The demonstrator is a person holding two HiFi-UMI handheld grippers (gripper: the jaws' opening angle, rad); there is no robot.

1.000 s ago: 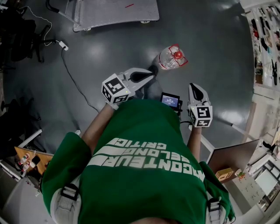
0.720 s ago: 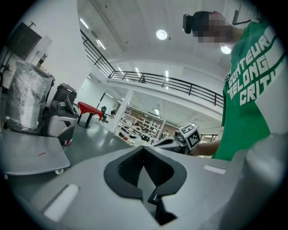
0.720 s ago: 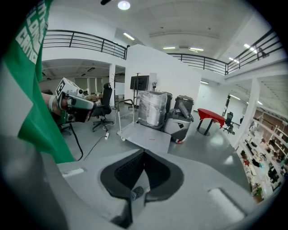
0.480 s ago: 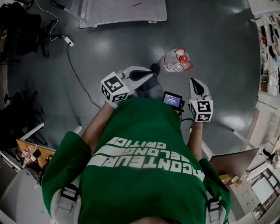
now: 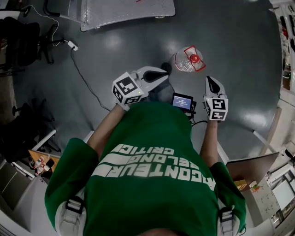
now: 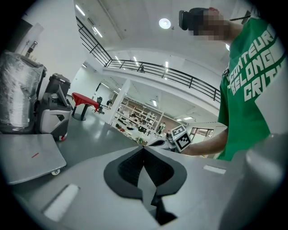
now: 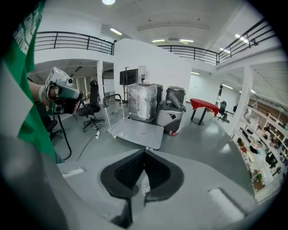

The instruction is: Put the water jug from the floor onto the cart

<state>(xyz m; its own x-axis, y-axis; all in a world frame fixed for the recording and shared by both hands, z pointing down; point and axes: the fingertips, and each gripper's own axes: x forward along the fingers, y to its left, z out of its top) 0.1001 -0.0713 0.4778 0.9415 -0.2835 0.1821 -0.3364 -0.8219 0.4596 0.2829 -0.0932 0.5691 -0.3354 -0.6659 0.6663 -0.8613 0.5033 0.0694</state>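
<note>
Right now both my grippers are clenched, pads pressed together with nothing between them: the left gripper [image 6: 144, 149] and the right gripper [image 7: 144, 152] alike. The water jug [image 5: 189, 60] stands on the grey floor [image 5: 230, 41] just beyond their tips, nearer my right one. The cart [image 5: 124, 11] sits farther off to the left, well apart from it. A power strip [image 5: 70, 45] lies far left.

Clear red-capped jug [image 5: 189, 61] upright on floor [image 5: 239, 41]
</note>
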